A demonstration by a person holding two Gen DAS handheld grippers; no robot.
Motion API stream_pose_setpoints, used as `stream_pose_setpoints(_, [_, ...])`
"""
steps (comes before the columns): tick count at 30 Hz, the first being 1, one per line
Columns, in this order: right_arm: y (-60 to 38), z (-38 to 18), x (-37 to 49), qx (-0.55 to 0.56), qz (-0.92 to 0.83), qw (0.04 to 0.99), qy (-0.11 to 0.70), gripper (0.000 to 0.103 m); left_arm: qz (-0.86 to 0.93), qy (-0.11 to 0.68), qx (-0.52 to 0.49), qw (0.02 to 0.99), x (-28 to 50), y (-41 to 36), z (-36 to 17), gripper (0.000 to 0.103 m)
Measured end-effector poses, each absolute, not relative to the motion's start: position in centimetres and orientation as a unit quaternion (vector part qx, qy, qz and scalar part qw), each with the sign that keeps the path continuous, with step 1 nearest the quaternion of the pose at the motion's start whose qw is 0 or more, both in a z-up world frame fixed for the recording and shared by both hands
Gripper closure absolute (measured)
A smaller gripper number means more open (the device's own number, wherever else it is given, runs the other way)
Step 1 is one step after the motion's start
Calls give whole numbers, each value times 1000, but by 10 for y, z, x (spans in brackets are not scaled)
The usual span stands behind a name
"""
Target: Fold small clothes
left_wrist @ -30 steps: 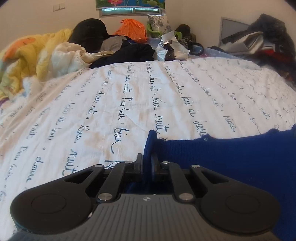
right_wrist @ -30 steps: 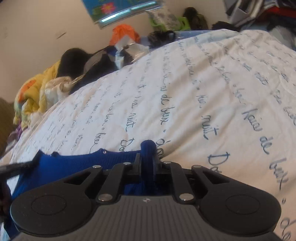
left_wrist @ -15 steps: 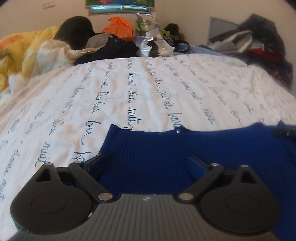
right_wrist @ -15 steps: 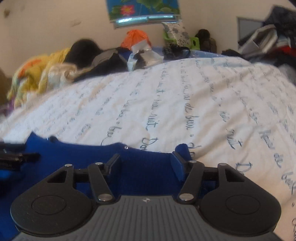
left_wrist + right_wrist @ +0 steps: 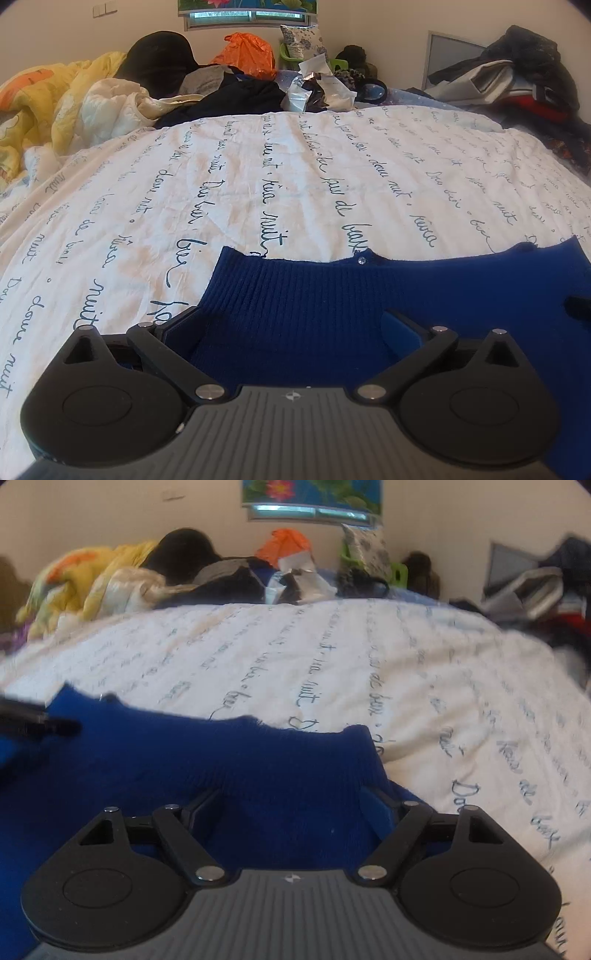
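On bedsheet (image 5: 295, 177), blue ribbed knit (image 5: 314, 295), prob. flat

The left claw (image 5: 291, 328) has its jaws spread wide, the two fingers angled outward and nothing between them. It sits low and level, pointing toward the far edge of the bed. The right claw (image 5: 291, 808) is likewise spread wide and holds nothing, low and level, pointing the same way. The two claws are side by side; the left claw's fingertip (image 5: 55, 725) shows at the left edge of the right wrist view.
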State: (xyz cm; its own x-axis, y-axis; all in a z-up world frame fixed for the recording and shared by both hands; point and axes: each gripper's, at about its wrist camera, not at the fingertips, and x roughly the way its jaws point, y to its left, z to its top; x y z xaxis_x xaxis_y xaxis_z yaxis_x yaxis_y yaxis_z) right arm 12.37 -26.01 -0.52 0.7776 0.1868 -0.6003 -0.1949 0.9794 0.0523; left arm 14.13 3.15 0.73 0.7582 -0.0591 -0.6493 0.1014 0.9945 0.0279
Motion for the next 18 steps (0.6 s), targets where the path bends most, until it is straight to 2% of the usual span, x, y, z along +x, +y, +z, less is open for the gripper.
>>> stream_pose_setpoints(2, [-254, -4, 122, -24, 94, 942, 320, 21, -29, 342, 37, 939, 137, 30, 10, 1])
stream_pose_setpoints(4, [-252, 6, 117, -21, 80, 937, 340, 20, -13, 351, 30, 936, 124, 29, 21, 8])
stream_pose_setpoints(7, [-246, 26, 88, -5, 89, 943, 321, 19, -68, 338, -29, 938, 87, 33, 37, 0])
stream_pose_setpoints(9, [-239, 22, 76, -17, 98, 940, 325, 11, -78, 353, -11, 932, 74, 26, 30, 0])
stream_pose_setpoints(10, [-235, 12, 76, -33, 98, 934, 342, 11, -78, 370, 3, 926, 72, 23, 21, 0])
stream_pose_setpoints(12, [-247, -8, 68, -12, 105, 941, 321, 4, -80, 331, 48, 939, 56, 22, 5, 0])
stream_pose_setpoints(18, [-268, -4, 72, 16, 99, 936, 338, 3, -63, 343, 39, 936, 50, 33, 10, 0])
